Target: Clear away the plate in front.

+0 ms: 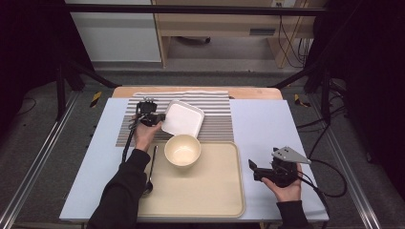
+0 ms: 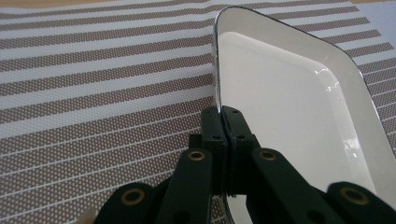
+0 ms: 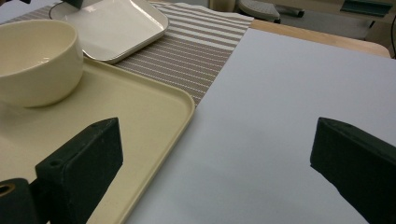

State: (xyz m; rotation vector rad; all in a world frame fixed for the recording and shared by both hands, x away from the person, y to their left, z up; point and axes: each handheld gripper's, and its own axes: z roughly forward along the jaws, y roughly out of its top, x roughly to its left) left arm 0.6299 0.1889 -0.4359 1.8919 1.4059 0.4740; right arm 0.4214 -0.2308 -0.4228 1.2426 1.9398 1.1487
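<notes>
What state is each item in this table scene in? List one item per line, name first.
Left gripper: shut on the plate's rim.
Right gripper: open, holding nothing.
White square plate: empty, on the striped placemat.
Cream round bowl: upright, empty, on the beige tray.
Metal spoon: lying flat.

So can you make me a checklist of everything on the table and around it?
Surface: pale blue table top with a striped placemat at the back.
Job's things: white square plate on the placemat, one edge pinched.
Clutter: cream bowl on a beige tray; spoon along the tray's left edge.
Grippers: left gripper shut on the plate's rim; right gripper open, over bare table.
Cables: black cable trailing from the right gripper.
Surroundings: grey floor, dark frame bars.
</notes>
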